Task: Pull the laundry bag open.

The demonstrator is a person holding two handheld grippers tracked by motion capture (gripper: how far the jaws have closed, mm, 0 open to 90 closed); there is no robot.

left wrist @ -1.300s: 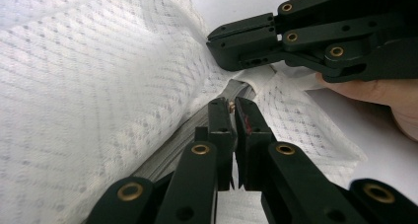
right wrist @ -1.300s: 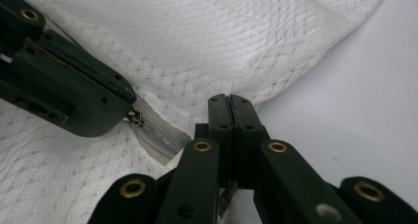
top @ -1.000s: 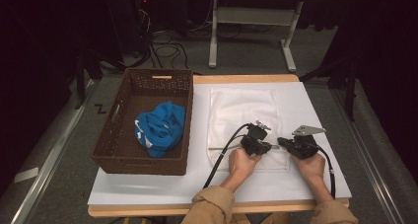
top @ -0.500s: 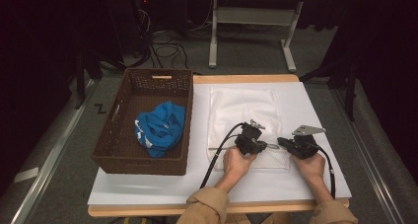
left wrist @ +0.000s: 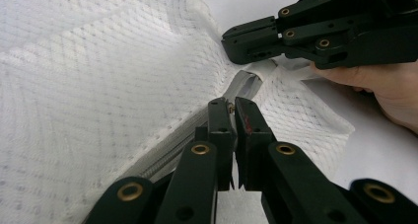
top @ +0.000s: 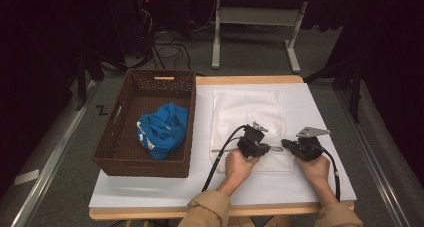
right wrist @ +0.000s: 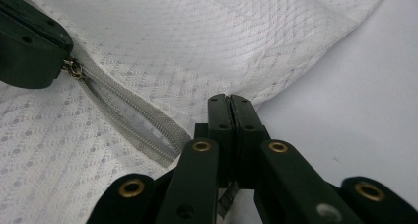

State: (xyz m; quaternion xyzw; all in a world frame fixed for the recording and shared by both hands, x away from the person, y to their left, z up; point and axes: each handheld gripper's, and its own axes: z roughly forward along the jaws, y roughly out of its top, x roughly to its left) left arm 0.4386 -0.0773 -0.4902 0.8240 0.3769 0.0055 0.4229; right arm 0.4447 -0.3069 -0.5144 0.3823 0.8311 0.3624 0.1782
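This looks like a lab or recording studio: a white-topped wooden table (top: 150,192) stands on grey carpet, black curtains (top: 45,47) close in the sides, loose cables (top: 165,42) lie behind, near a white desk frame (top: 255,22).

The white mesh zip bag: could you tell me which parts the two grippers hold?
Left gripper pinches the zip pull; right gripper clamps the white mesh zip bag at its zip-end edge.

White mesh zippered bag (top: 247,119) lies flat on the table, zipper (right wrist: 128,120) partly open.

High view overhead; gripper views close, sharing mesh bag (left wrist: 98,86).
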